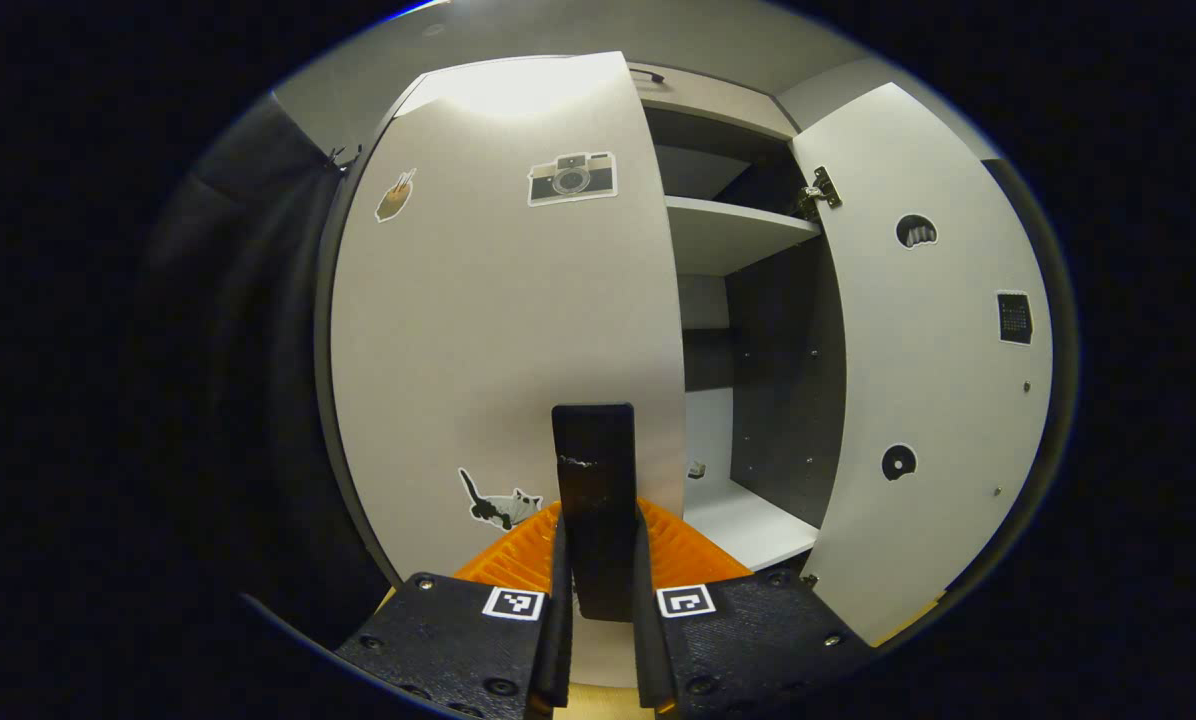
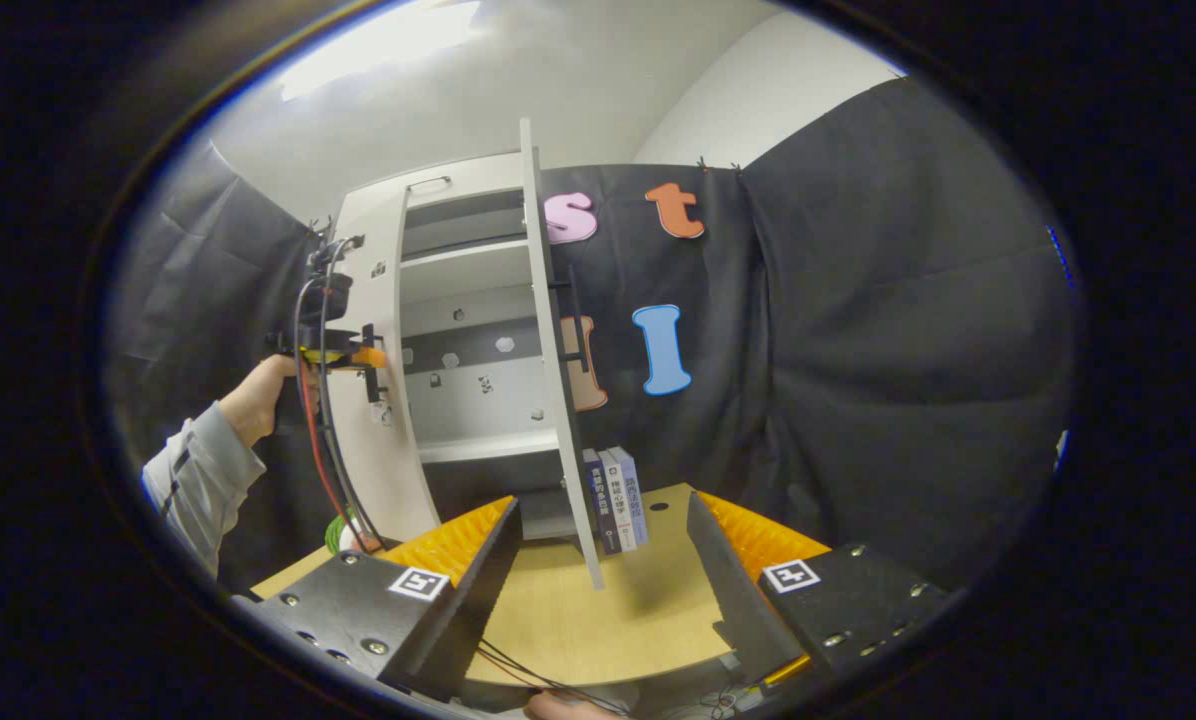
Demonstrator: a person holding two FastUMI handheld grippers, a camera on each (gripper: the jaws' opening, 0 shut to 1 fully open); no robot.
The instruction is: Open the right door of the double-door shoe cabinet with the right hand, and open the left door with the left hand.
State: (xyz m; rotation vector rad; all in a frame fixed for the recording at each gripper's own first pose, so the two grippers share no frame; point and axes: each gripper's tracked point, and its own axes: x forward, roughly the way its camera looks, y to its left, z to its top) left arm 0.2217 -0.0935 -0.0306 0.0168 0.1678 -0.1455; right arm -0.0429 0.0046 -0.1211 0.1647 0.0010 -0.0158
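Observation:
The grey shoe cabinet's left door [image 1: 498,330], with stickers on it, faces me in the left gripper view. Its black upright handle [image 1: 593,480] sits between my left gripper's [image 1: 598,600] fingers, which are shut on it. The right door [image 1: 923,360] stands swung wide, baring the shelves [image 1: 733,235] inside. In the right gripper view that right door [image 2: 556,380] shows edge-on, just ahead of my right gripper [image 2: 603,580], open and holding nothing. Farther left a hand [image 2: 258,400] holds the left gripper [image 2: 343,350] against the left door [image 2: 383,440].
The cabinet stands on a wooden table [image 2: 598,615]. A few books [image 2: 615,500] stand upright beside the open right door's foot. A cable [image 2: 323,470] hangs from the left gripper, and something green [image 2: 335,532] lies at the table's left end.

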